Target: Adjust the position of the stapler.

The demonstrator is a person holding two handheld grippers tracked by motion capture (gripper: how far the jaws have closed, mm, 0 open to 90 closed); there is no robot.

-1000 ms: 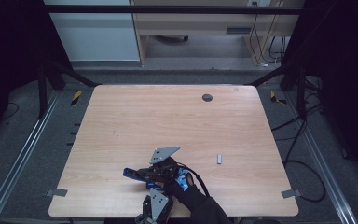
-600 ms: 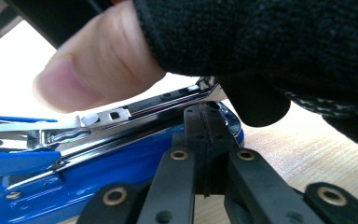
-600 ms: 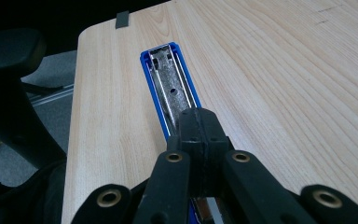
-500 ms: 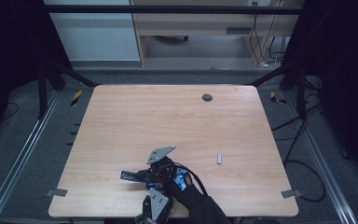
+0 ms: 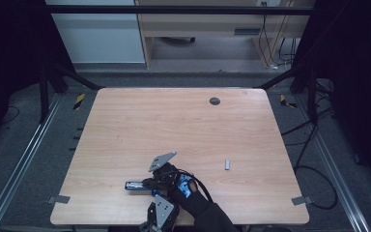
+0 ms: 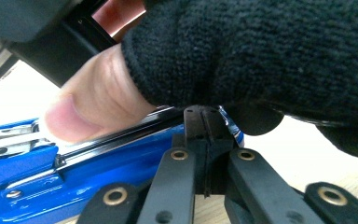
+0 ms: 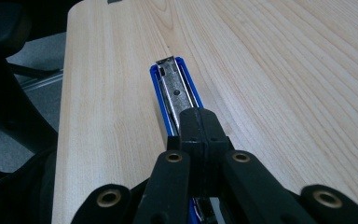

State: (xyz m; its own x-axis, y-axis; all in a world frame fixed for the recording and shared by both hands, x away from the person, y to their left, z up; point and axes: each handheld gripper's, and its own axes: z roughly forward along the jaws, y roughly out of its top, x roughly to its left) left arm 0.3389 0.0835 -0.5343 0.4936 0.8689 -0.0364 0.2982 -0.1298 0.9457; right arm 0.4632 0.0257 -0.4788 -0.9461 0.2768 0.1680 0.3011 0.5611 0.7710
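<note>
A blue stapler [image 5: 136, 185] lies flat near the table's front edge, its metal staple channel [image 7: 172, 86] bared. My right gripper [image 7: 200, 114] points left along it, jaws shut together just over the channel. In the high view that gripper [image 5: 149, 182] carries a grey plate and sits in a black-gloved hand [image 5: 176, 186]. My left gripper [image 6: 204, 112] is shut too. It aims from the near edge at the stapler [image 6: 74, 182], close under the gloved hand [image 6: 261, 56] and a bare thumb [image 6: 88, 107]. Whether either pair of jaws pinches the stapler is hidden.
A small grey strip [image 5: 227, 164] lies on the wooden table [image 5: 174, 125] to the right of the hands. A dark round grommet [image 5: 214, 101] sits near the far edge. Grey clamps [image 5: 58, 198] mark the front corners. Cables trail on the floor at the right.
The right gripper, its grey plate and the stapler have edged slightly left and toward the near edge. The left gripper has stayed put.
</note>
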